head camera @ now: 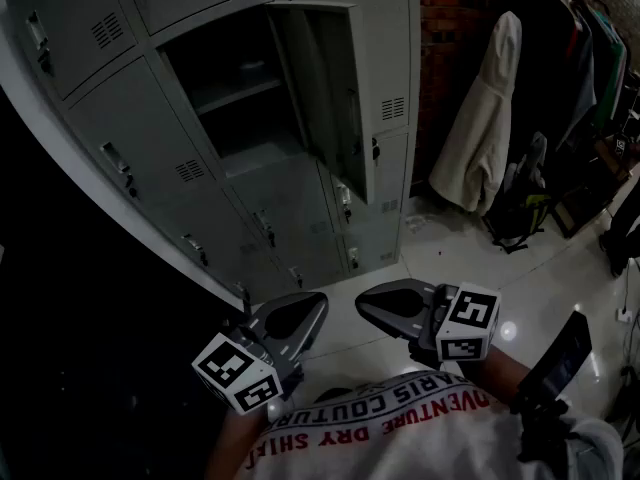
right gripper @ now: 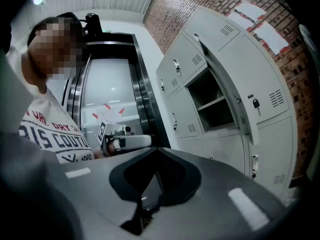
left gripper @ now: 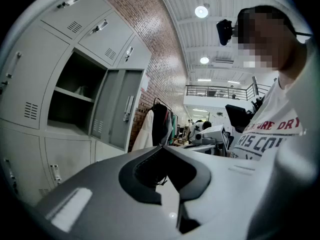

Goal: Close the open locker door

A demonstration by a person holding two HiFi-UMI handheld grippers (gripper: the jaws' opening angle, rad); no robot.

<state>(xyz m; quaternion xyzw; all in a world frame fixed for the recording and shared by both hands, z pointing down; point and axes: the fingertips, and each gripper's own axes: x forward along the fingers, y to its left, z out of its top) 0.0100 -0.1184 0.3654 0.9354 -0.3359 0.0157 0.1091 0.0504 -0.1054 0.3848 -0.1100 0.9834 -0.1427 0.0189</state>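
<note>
Open locker door (head camera: pixel 325 88): standing ajar on the grey locker bank (head camera: pixel 150 158), long axis vertical, swung out toward the room. It is lying ahead of and well apart from both tools.
Left gripper (head camera: pixel 300 313), right gripper (head camera: pixel 385 303): both are hovering near the torso, jaws pressed together, carrying nothing. The right is probably sitting nearer the door's free edge.
Surroundings: glossy tiled floor (head camera: pixel 560 258), brick wall (head camera: pixel 470 8), hanging coats (head camera: pixel 480 118).
</note>
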